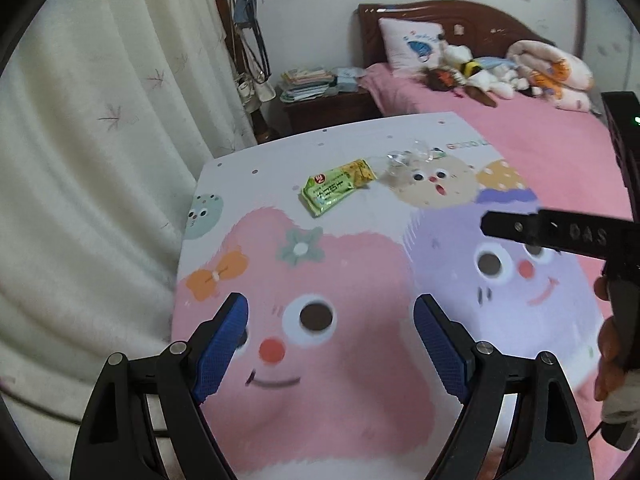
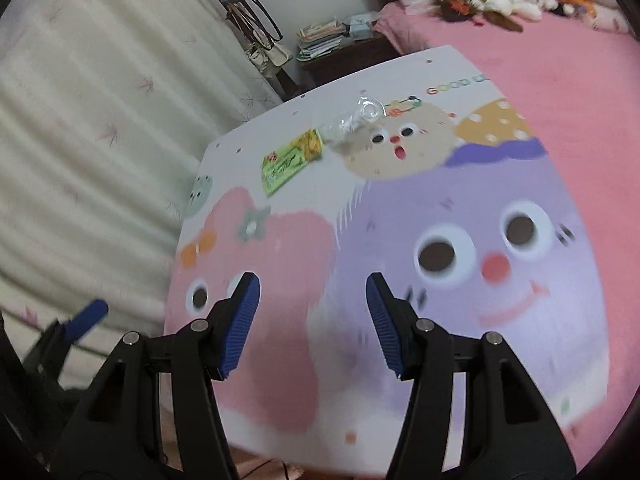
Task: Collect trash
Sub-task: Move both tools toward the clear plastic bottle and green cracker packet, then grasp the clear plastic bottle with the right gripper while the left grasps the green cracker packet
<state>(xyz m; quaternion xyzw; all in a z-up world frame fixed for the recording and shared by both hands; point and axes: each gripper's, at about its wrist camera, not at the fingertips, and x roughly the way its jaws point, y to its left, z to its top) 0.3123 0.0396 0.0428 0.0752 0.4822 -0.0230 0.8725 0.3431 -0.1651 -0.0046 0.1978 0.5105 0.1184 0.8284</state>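
Both grippers hang above a cartoon-printed board that lies on a pink bed.

The left gripper points down at the pink cartoon face near the board's near edge. Its jaws stand wide apart, nothing between the blue pads, which touch nothing.

The right gripper sits over the seam between the pink and purple faces. Its jaws are also spread, somewhat narrower, and empty. In the left wrist view its black body enters from the right edge, with part of a hand on the handle.

The trash lies toward the far end of the board, well apart from both grippers. A green wrapper lies flat on the white area beyond the pink face. Just beside it, to its right, is a crumpled piece of clear plastic; whether the two touch cannot be told. The right wrist view is blurred, so the plastic's form is unclear.

Beyond the board: a curtain to the left, a nightstand stacked with papers, and a pillow and plush toys at the headboard.
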